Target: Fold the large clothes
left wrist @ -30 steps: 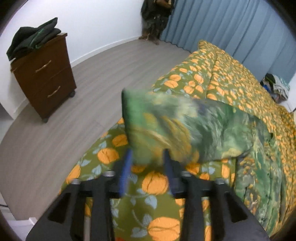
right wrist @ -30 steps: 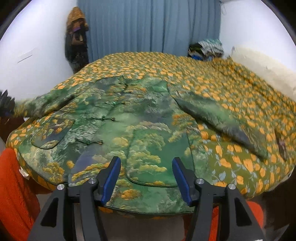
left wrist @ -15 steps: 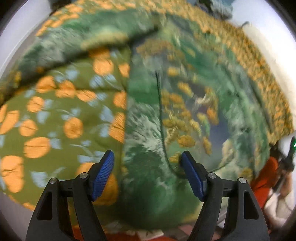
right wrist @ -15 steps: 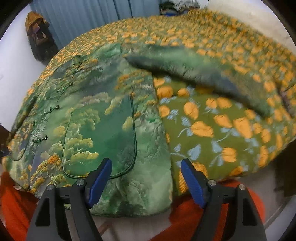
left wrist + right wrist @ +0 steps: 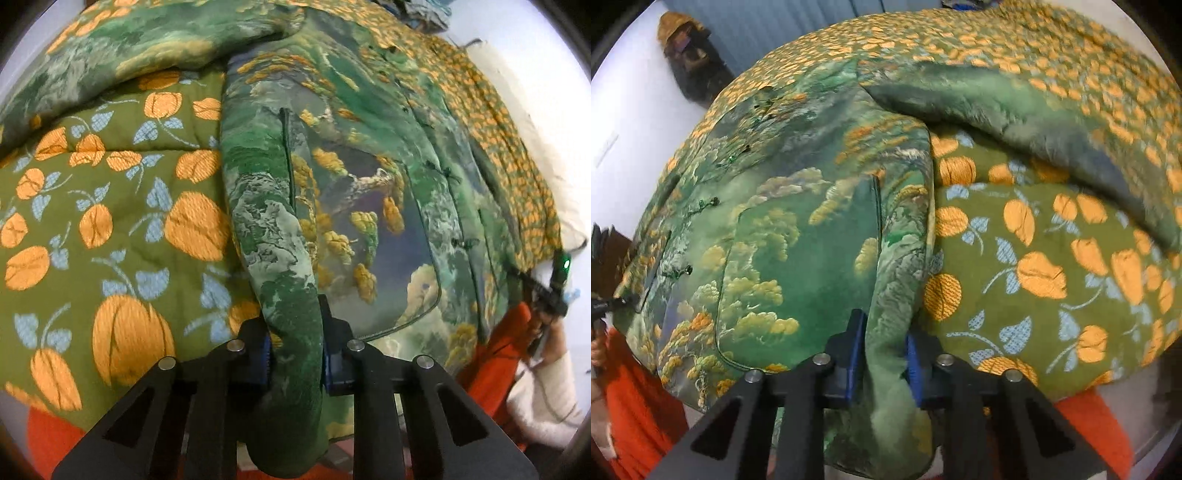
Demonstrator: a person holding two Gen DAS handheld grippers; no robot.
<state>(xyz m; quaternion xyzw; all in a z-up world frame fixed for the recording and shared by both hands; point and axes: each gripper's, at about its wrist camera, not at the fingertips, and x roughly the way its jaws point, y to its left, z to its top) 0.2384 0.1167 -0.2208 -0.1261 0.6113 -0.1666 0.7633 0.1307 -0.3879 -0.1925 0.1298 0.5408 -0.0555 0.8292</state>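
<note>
A large green padded jacket with a landscape print and knot buttons lies spread face up on the bed; it also shows in the right wrist view. My left gripper is shut on the jacket's bottom hem at its left side edge. My right gripper is shut on the bottom hem at the jacket's right side edge. One sleeve lies out to the left, the other sleeve out to the right.
The bed is covered by an olive quilt with orange flowers, also in the right wrist view. An orange-red sheet shows below the bed edge. Blue curtains and hanging clothes stand behind.
Both grippers moved down to the jacket's bottom corners and closed on the hem. The left one had let go of the sleeve and swung round from the bed's side.
</note>
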